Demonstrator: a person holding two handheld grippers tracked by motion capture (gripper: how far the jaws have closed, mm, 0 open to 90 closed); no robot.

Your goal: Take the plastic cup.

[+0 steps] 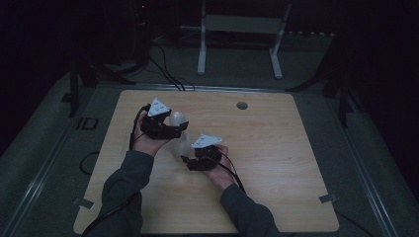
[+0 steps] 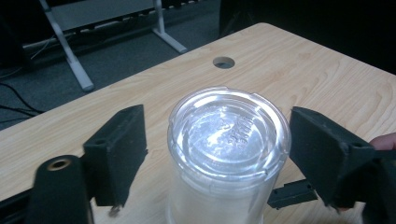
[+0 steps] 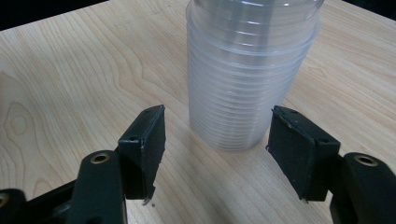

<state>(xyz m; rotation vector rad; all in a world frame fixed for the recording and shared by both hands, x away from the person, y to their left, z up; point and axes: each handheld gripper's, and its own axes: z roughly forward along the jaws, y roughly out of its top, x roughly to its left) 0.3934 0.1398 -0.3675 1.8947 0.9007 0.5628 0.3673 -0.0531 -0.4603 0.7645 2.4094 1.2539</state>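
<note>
A tall stack of clear plastic cups (image 1: 181, 138) stands upside down on the wooden table (image 1: 276, 163), left of its middle. My left gripper (image 1: 180, 127) is up at the stack's top, and in the left gripper view its jaws stand open on either side of the topmost cup's base (image 2: 229, 130), with a gap on each side. My right gripper (image 1: 188, 161) is low beside the stack's foot. In the right gripper view (image 3: 219, 135) its jaws are open and the stack (image 3: 247, 79) stands just beyond them, untouched.
A round cable hole (image 1: 241, 105) lies in the table's far middle, also seen in the left gripper view (image 2: 223, 62). Beyond the far edge a white metal frame (image 1: 237, 29) stands on the grey floor, with black cables (image 1: 165, 69) near it. Dark stands flank the table.
</note>
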